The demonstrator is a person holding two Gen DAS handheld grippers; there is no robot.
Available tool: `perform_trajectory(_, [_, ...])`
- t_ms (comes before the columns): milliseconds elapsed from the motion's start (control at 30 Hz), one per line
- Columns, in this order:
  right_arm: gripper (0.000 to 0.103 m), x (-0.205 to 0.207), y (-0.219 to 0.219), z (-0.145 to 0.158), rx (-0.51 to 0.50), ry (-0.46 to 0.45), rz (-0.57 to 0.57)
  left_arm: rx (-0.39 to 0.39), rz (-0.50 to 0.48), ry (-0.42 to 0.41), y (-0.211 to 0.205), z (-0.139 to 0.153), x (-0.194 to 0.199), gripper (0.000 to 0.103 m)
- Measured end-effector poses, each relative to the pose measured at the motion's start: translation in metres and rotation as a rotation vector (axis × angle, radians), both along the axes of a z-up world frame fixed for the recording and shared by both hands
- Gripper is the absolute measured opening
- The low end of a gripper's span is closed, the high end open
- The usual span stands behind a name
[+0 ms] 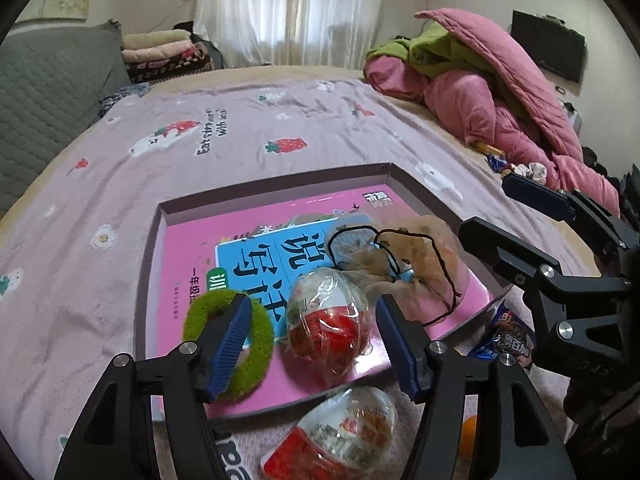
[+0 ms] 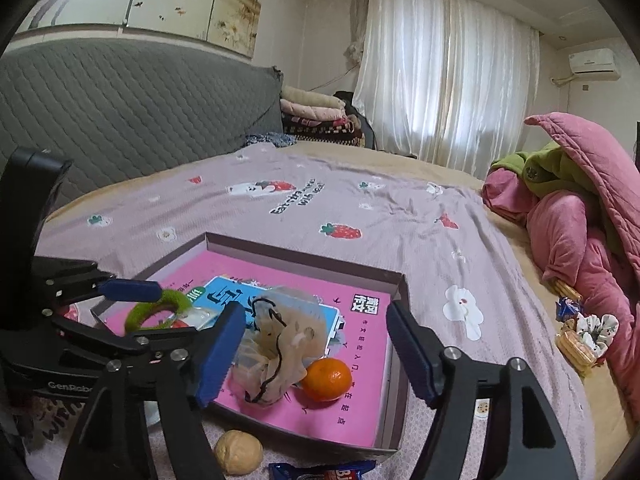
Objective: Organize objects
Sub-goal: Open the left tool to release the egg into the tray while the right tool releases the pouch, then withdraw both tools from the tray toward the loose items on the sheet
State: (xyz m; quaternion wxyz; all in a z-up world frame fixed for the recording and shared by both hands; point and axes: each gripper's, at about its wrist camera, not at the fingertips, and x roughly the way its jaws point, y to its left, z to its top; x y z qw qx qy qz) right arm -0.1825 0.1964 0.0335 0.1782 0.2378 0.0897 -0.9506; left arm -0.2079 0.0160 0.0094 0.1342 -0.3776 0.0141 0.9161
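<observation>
Left gripper (image 1: 316,340), nearest the left wrist camera: jaws wide apart, nothing clamped. A wrapped egg toy (image 1: 328,320) sits between the blue pads, clear of both, resting on the pink book (image 1: 192,248). Left pad overlaps a green fuzzy ring (image 1: 256,344), which lies on the book at the near-left of the tray (image 1: 276,178). A second wrapped egg (image 1: 340,432) lies on the bedsheet (image 1: 200,128) just outside the tray's near edge.

Right gripper (image 2: 316,354): jaws likewise wide apart, holding nothing. Between its pads, lower down, a sheer drawstring pouch (image 2: 280,344) lies on the book, and an orange (image 2: 326,378) sits touching the pouch's right side. Both are inside the tray, toward its near-right part.

Outward from there: a walnut (image 2: 238,452) on the sheet just near of the tray, and a blue snack packet (image 2: 324,472) beside it to the right. Far right, by the heaped pink quilt (image 2: 580,240), a small cluster: blue wrapped candy (image 2: 568,308), a floral scrunchie (image 2: 596,332), biscuits (image 2: 574,346).

Grey quilted headboard (image 2: 120,120) at far left, folded blankets (image 2: 312,116) beyond it, white curtain (image 2: 440,72) at the back.
</observation>
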Motion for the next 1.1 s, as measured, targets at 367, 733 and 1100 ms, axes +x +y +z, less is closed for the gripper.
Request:
perform_trajectory(367, [0.075,0.005,0.004,0.005,-0.03,-0.006,-0.003,-0.002,0.06,0.04,-0.003,0.011,0.02,0.074])
perform_trajectory(733, [0.081,0.014,0.008,0.014,-0.058,-0.003,0.017,0.023,0.141,0.024,-0.01,0.014,0.044,0.075])
perform_trajectory(1100, [0.081,0.024,0.005,0.016,-0.054,-0.014,0.043,-0.01,0.202,0.041,-0.011,0.031,0.069,0.075])
